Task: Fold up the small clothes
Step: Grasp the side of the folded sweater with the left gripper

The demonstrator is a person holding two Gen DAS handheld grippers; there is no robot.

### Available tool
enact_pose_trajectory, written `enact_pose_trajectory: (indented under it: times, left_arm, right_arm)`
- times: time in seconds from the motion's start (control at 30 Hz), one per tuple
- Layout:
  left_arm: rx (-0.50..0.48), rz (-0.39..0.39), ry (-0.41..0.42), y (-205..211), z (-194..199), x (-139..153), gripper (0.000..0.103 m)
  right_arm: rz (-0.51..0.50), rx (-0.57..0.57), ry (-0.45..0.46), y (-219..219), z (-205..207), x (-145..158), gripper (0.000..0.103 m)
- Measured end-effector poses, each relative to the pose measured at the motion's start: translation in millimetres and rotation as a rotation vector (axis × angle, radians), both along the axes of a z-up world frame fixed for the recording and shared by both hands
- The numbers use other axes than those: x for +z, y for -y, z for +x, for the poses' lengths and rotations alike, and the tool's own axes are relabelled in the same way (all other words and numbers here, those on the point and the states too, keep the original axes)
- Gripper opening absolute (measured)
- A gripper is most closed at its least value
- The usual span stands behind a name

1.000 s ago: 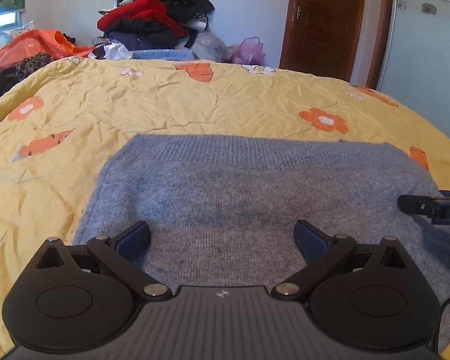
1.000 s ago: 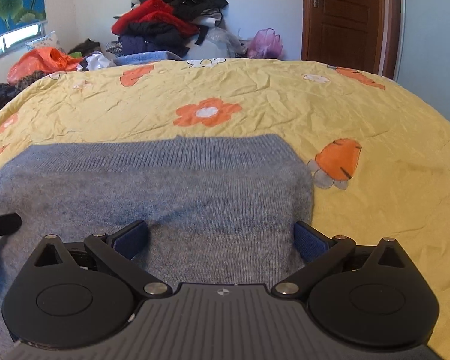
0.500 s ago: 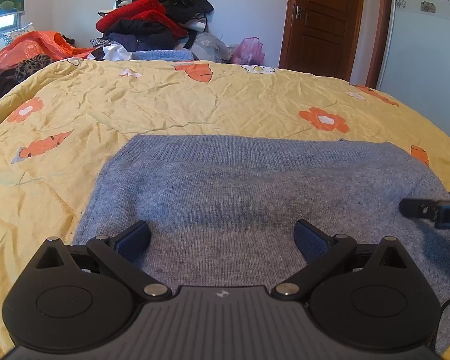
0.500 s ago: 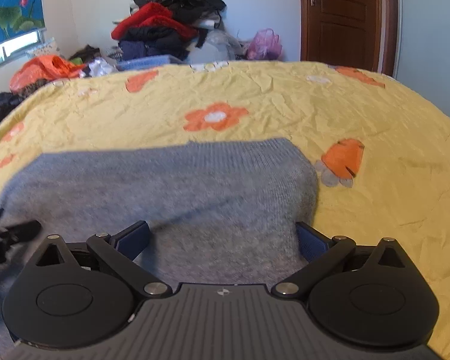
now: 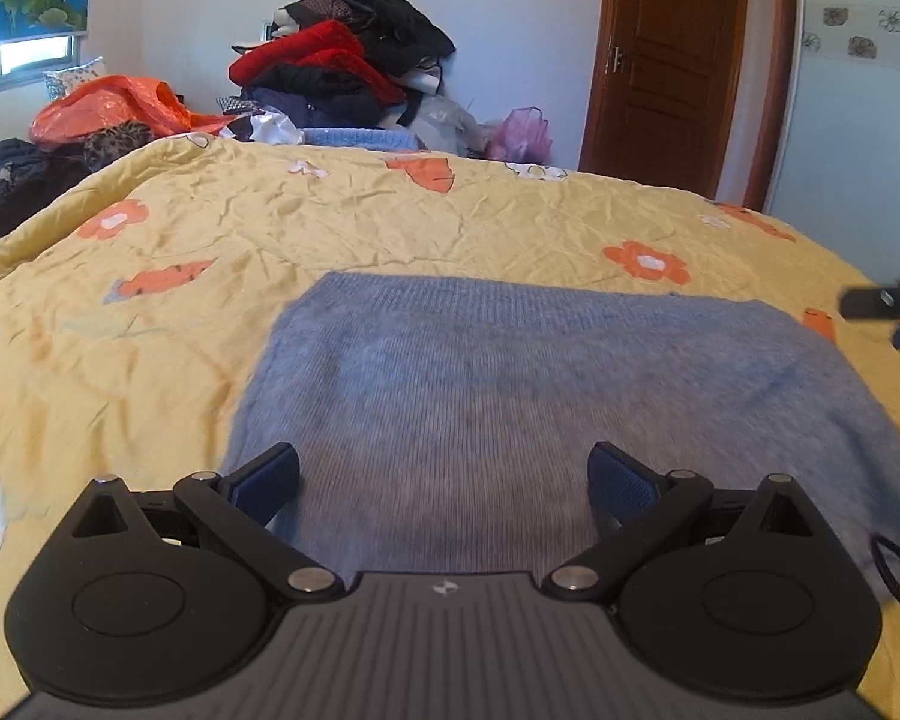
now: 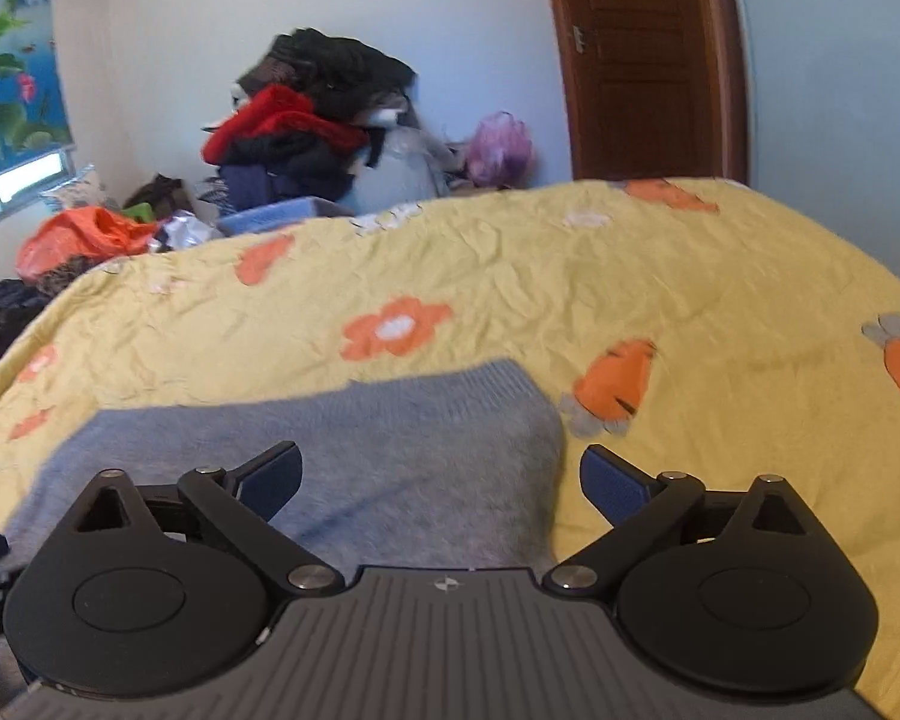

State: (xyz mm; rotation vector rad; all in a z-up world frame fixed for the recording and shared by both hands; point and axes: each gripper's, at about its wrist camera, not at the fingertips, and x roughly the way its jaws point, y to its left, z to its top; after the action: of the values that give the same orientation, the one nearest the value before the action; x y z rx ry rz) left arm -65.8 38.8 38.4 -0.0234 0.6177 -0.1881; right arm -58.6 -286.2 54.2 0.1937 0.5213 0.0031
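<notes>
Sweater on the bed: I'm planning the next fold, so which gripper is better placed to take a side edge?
Probably the right gripper: the sweater has its right edge between the open jaws. The left gripper, also open, faces the sweater's middle.

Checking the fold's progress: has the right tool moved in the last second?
Yes. The right tool has swung right: the sweater's right edge now sits between its fingers, and the door appears nearer centre.

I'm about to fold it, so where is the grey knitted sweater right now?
The grey knitted sweater lies flat on the yellow flowered bedspread, directly ahead of the open left gripper; in the right wrist view it sits lower left, beside an orange carrot print.
</notes>
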Motion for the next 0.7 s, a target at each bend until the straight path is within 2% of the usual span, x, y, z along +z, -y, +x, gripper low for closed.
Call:
enact_pose_trajectory:
  times: [0.13, 0.27, 0.33, 0.37, 0.43, 0.57, 0.7]
  left_arm:
    - [0.031, 0.024, -0.065, -12.5, -10.2, -14.8, 0.103]
    - [0.061, -0.065, -0.082, -31.8, 0.9, -14.7, 0.103]
    - [0.068, -0.081, -0.101, -36.2, 0.9, -10.6, 0.103]
    - [0.088, -0.105, -0.106, -40.9, -3.1, -7.3, 0.103]
    - [0.153, -0.203, -0.107, -57.1, -17.2, -0.6, 0.103]
    - [0.301, -0.525, -0.167, -98.0, -54.1, -5.2, 0.103]
    - [0.339, -0.805, -0.208, -120.1, -71.0, -18.6, 0.103]
  right_arm:
    - [-0.019, 0.113, -0.029, -30.2, 15.8, -7.2, 0.101]
    - [-0.061, 0.177, -0.170, -57.9, 41.1, -42.8, 0.103]
    - [-0.150, 0.180, -0.136, -69.2, 35.9, -47.3, 0.103]
    - [-0.164, 0.186, -0.141, -72.4, 31.3, -44.6, 0.102]
    - [-0.125, 0.201, -0.117, -68.1, 20.3, -33.9, 0.100]
    - [-0.066, 0.225, -0.071, -61.2, 5.6, -13.4, 0.101]
    - [-0.016, 0.267, -0.060, -67.1, 6.9, -2.6, 0.101]
